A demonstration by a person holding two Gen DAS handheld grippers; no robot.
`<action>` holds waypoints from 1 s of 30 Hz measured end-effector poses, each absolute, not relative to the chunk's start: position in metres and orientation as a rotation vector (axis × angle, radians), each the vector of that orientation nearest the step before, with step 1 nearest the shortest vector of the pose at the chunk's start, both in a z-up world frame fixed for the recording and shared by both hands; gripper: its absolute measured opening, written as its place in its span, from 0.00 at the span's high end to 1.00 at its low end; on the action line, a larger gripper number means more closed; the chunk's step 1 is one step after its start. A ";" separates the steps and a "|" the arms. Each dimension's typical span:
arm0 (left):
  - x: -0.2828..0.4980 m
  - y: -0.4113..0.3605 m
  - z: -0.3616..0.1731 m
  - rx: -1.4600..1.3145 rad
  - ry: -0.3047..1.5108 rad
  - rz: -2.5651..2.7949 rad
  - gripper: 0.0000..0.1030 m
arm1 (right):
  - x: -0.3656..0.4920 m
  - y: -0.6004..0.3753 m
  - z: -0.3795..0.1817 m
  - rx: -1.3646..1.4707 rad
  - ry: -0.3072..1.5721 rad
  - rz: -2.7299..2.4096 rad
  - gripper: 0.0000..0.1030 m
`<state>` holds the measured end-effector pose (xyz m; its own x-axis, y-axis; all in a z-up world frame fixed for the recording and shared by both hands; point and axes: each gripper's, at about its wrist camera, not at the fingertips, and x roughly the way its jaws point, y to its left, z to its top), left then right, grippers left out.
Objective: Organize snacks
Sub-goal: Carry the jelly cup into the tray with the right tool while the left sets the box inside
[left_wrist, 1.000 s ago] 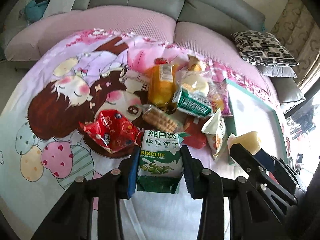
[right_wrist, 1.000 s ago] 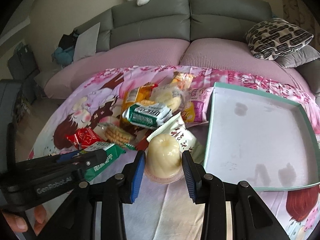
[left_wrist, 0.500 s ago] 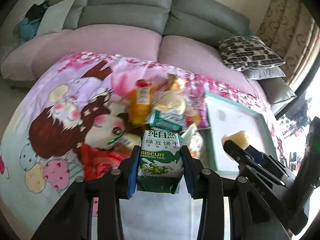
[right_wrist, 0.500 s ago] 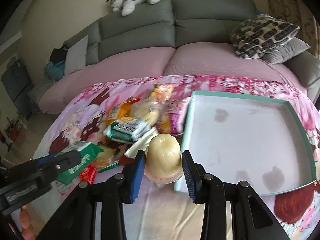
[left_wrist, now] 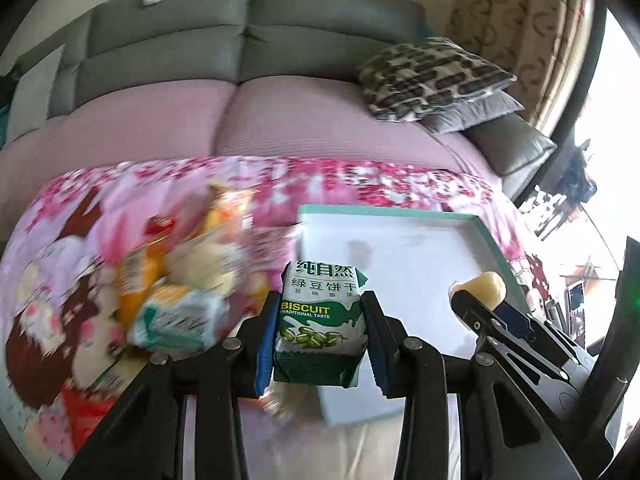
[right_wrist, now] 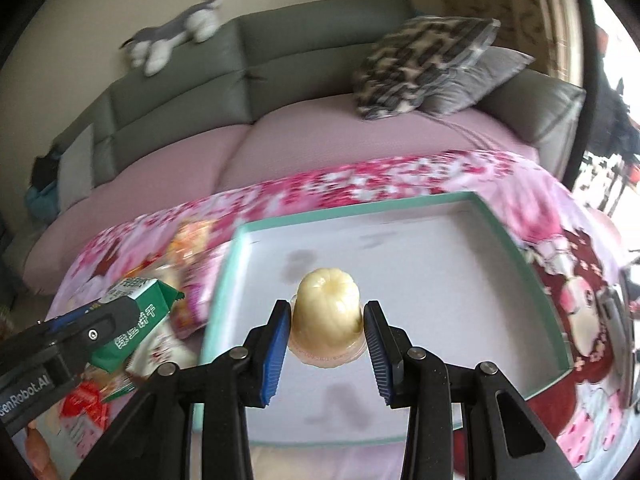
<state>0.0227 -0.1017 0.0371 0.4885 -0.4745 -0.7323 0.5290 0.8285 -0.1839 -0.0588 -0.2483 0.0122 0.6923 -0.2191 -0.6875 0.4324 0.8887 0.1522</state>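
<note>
My left gripper (left_wrist: 320, 332) is shut on a green and white biscuit pack (left_wrist: 320, 320) and holds it above the near left corner of the white tray with a teal rim (left_wrist: 400, 212). My right gripper (right_wrist: 326, 332) is shut on a pale yellow jelly cup (right_wrist: 326, 312) and holds it over the tray (right_wrist: 504, 236). The right gripper with the jelly cup also shows in the left wrist view (left_wrist: 480, 292). The left gripper with the biscuit pack also shows in the right wrist view (right_wrist: 132, 312).
A pile of several snack packs (left_wrist: 176, 280) lies on the pink cartoon blanket (left_wrist: 360, 176) left of the tray. Behind stand a grey sofa (left_wrist: 240, 48), patterned cushions (left_wrist: 432, 76) and a plush toy (right_wrist: 172, 40).
Both grippers have lifted and moved right with their snacks, from above the snack pile to above the tray. The views are blurred by the motion.
</note>
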 end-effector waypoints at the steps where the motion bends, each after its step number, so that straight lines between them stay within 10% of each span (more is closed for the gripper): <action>1: 0.024 -0.110 0.036 0.073 0.866 -0.624 0.60 | -0.061 -0.258 0.011 0.330 0.719 -0.393 0.61; 30: 0.060 -0.199 -0.026 0.169 0.871 -0.653 0.60 | -0.070 -0.346 -0.033 0.432 0.782 -0.633 0.61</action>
